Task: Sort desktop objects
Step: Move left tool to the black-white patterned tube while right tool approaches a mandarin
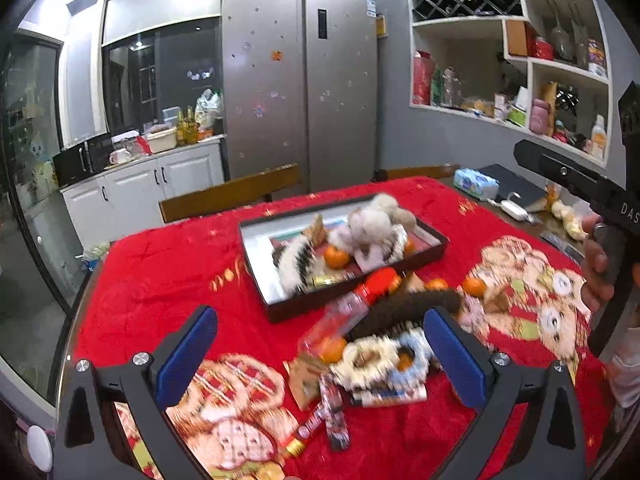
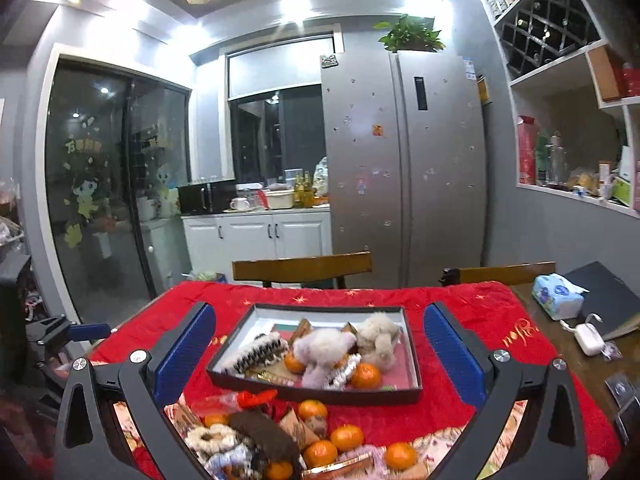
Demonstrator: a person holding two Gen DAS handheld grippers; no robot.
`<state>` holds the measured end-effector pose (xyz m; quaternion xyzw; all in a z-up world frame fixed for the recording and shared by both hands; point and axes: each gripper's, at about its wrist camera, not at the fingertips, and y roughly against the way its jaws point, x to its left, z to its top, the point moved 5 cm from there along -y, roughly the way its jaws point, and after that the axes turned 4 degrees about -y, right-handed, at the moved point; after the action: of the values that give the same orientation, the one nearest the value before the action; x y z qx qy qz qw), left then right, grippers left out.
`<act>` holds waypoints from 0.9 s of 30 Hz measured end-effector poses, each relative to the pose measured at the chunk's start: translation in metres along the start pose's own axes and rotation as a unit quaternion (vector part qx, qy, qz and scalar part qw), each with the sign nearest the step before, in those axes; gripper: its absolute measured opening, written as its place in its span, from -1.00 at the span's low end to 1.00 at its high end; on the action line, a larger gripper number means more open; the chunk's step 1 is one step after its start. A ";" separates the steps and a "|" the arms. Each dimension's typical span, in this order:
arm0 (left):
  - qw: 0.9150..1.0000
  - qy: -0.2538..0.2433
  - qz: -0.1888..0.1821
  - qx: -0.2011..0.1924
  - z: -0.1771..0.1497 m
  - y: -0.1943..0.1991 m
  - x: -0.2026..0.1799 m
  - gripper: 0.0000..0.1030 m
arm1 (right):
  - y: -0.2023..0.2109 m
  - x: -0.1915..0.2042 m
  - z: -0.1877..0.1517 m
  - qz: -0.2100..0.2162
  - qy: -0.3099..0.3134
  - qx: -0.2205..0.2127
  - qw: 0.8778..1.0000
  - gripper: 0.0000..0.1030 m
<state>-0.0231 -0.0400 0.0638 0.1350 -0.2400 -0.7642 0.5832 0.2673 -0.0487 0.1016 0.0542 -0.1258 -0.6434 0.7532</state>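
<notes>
Red fleece cloth [image 1: 168, 280] covers the counter in the left wrist view, printed with cartoon bears. Left claw [image 1: 320, 356] spread wide, blue pads [image 1: 186, 356] far apart, nothing held, hovering over a blurred pile near the front edge: clear bottle with red cap [image 1: 348, 308] lying on its side, dark brown fuzzy scrunchie [image 1: 408, 308], cream scrunchie [image 1: 366, 360], pale blue scrunchie [image 1: 414, 350], small tubes [image 1: 394, 396], a patterned stick [image 1: 334, 412]. Loose tangerine [image 1: 474, 286] just behind the pile. Dark tray [image 1: 352, 288] sits farther back mid-counter, holding a white plush toy [image 1: 374, 220], a black-and-white scrunchie [image 1: 296, 262] and a tangerine [image 1: 336, 257]. Right claw's handle [image 1: 608, 216] at right edge with a hand [image 1: 596, 268] on it; its tips are out of this view. Right wrist view: right claw [image 2: 320, 354] also wide open, empty, raised above the counter and framing the tray [image 2: 316, 394]. Tray holds two plush toys [image 2: 324, 350], striped scrunchie [image 2: 256, 352], two tangerines [image 2: 366, 376], small packets. In front of the tray the loose pile: brown scrunchie [image 2: 264, 434], cream scrunchie [image 2: 210, 438], red-capped bottle [image 2: 240, 400], several tangerines [image 2: 346, 438]. Part of the left claw [image 2: 86, 330] at left edge. Tissue pack [image 2: 558, 296] and white charger [image 2: 588, 338] on bare wood at right, off the cloth. Fridge [image 2: 404, 168] and two chair backs [image 2: 302, 268] behind.
</notes>
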 end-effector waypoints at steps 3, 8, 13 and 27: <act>1.000 0.003 0.001 -0.001 -0.014 0.003 -0.006 1.00 | 0.008 0.003 -0.016 -0.003 -0.006 0.003 1.000 1.00; 1.000 -0.007 -0.015 0.013 -0.035 -0.002 -0.020 1.00 | 0.013 0.004 -0.051 0.009 -0.041 0.038 0.998 1.00; 0.999 -0.002 -0.024 0.034 -0.057 -0.014 -0.028 1.00 | 0.011 0.003 -0.086 0.009 -0.073 0.077 0.994 1.00; 0.989 0.035 -0.093 0.107 -0.100 -0.062 -0.038 1.00 | -0.001 0.005 -0.155 0.020 -0.118 0.175 0.977 0.95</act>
<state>-0.0144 -0.0120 -0.0565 0.2457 -0.2863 -0.7799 0.4994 0.3076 -0.0664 -0.0476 0.1067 -0.3258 -0.5979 0.7246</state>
